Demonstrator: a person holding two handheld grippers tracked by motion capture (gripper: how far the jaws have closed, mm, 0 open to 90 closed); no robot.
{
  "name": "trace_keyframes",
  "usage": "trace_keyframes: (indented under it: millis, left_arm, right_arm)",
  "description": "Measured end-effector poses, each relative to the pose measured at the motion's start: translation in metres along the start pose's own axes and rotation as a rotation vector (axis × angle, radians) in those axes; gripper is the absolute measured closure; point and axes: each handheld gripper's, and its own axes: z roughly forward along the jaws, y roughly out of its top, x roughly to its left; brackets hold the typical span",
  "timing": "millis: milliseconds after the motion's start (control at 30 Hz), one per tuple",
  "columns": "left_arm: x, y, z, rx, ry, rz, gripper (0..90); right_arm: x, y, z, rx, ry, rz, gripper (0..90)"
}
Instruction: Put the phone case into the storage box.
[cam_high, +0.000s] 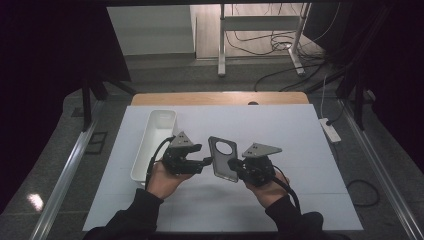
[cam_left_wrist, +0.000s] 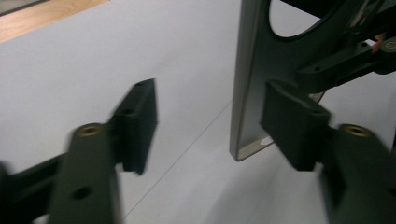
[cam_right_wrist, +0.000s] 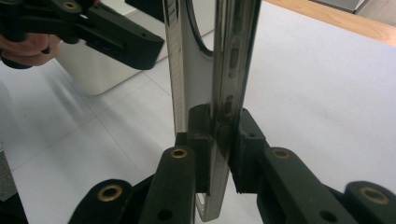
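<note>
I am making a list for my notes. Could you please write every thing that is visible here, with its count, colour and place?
phone case: one, dark grey with round hole, held above the sheet between the grippers.
bin: one, white, left on the sheet.
sheet: one, white, covering the table.
table: one, wooden, edge at far side.
power strip: one, white, floor at right.
left gripper: one, black, jaws open beside the case's edge.
right gripper: one, black, clamped on the case.

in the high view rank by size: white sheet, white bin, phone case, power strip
1. white sheet
2. white bin
3. phone case
4. power strip

The case is held above the table, nearer the camera, so its lead over the strip is unsure.
</note>
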Motion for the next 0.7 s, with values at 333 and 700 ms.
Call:
trace_keyframes:
  millis: [333, 700]
  left_arm:
    - [-0.0041, 0.0005, 0.0051, 0.035, -0.051, -0.013, 82.6]
    - [-0.0044, 0.0014, 0.0082, 0.049, 0.006, -0.041, 88.9]
  right_arm:
    - [0.0034, 0.0, 0.0027, 0.002, 0.02, 0.008, 80.0]
    - [0.008, -0.0002, 0.0094, 0.055, 0.088, -0.008, 60.1]
